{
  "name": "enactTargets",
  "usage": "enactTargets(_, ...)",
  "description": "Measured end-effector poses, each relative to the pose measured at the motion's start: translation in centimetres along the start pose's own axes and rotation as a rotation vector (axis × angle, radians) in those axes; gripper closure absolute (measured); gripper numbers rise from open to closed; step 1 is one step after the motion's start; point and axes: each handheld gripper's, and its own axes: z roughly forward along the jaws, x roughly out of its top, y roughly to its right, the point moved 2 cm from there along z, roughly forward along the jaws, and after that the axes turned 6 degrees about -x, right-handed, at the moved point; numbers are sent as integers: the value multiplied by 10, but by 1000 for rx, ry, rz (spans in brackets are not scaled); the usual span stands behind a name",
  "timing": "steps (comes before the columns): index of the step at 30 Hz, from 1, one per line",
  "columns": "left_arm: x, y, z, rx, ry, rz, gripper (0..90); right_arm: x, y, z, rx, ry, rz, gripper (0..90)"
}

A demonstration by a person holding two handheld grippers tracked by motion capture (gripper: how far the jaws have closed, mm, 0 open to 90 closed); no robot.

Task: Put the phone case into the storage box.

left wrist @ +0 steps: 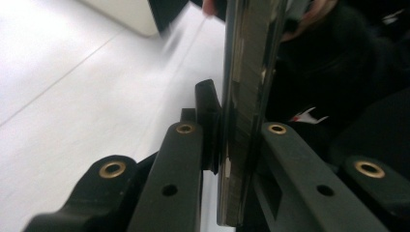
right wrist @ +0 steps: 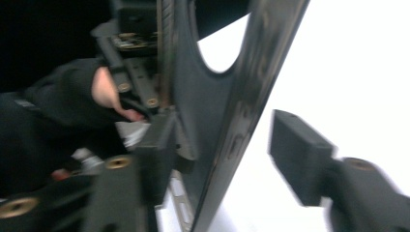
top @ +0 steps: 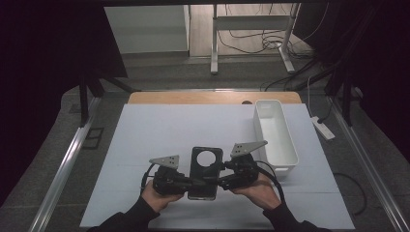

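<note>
While both hands hover low over the white mat (top: 159, 125), the black phone case (top: 204, 171) hangs between the two tools, its round camera hole pointing away from the person. Left gripper (top: 186, 182) is clamped tight on the case's left edge, pads squeezing the thin rim (left wrist: 239, 121). Right gripper (top: 220, 181) has its jaws spread apart around the opposite edge, one pad standing clear of the case (right wrist: 217, 125). Just off to the right sits the white bin (top: 274, 133).
</note>
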Motion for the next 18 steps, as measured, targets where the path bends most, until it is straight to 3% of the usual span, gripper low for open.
enactTargets(2, 0, -1, 0, 53, -23, -12, 844, 1, 3, -1, -63, 17, -11, 259)
enactTargets(8, 0, -2, 2, 163, -70, -17, 843, 1, 9, -3, -102, 20, 27, 138)
enactTargets(9, 0, -2, 2, 163, -70, -17, 843, 1, 10, -4, -108, 19, 34, 121)
enactTargets(10, 1, -2, 3, 196, -79, -12, 843, 1, 10, -4, -118, 22, 35, 96)
enactTargets(15, 1, 0, 3, 236, -84, -9, 843, 1, 13, -7, -156, 28, 36, 61)
enactTargets(18, 1, 0, 3, 275, -91, -13, 842, 2, 12, -9, -207, 24, 14, 29)
